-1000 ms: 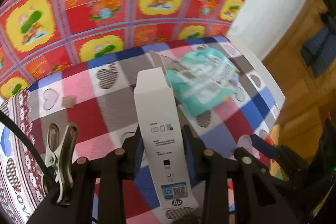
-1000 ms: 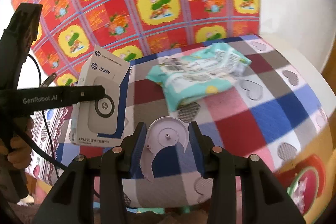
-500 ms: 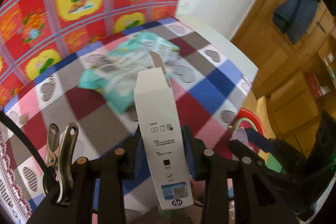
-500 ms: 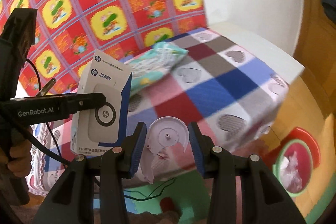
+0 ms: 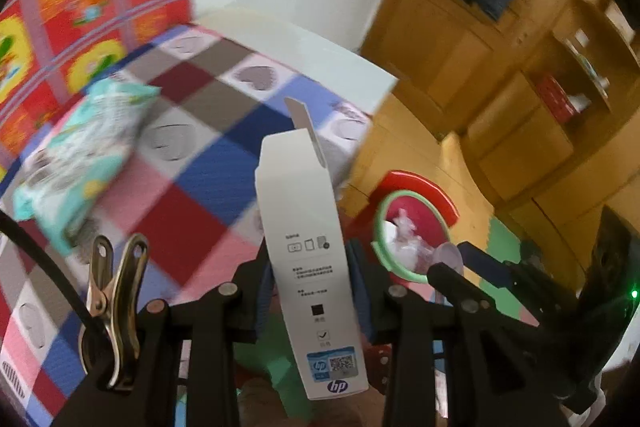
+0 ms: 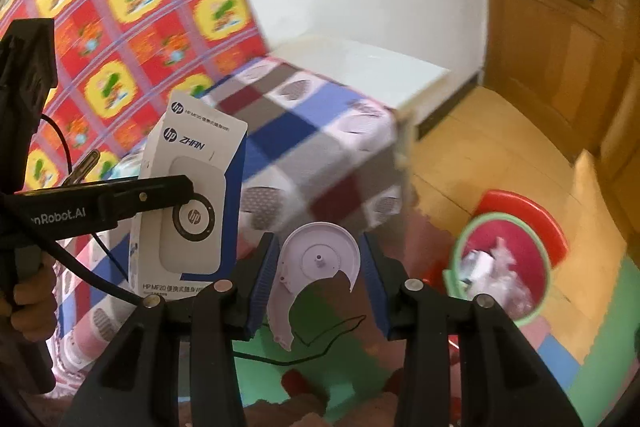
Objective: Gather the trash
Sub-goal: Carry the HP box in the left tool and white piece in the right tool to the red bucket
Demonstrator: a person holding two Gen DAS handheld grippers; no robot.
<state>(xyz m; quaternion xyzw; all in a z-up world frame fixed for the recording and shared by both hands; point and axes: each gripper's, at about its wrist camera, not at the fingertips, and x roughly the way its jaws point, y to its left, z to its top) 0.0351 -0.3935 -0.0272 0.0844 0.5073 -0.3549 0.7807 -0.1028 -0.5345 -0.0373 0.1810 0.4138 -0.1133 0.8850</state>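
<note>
My left gripper is shut on a white HP carton, which stands upright between the pads with its top flap open. The same carton shows at the left of the right wrist view, clamped by the left gripper. My right gripper is shut on a broken pale lilac plastic disc. A red bin with a green rim stands on the floor to the right, holding crumpled white trash. That bin also appears right of the carton in the left wrist view, partly behind the right gripper.
A table with a checked heart-print cloth carries a teal wipes packet. Behind it hangs a red and yellow patterned cloth. A wooden floor and cabinets lie to the right. Foam mats and a black cable cover the floor below.
Both grippers have swung right, off the table toward the floor, each keeping its item. The bin has come into view at the right and the wipes packet has slid to the left.
</note>
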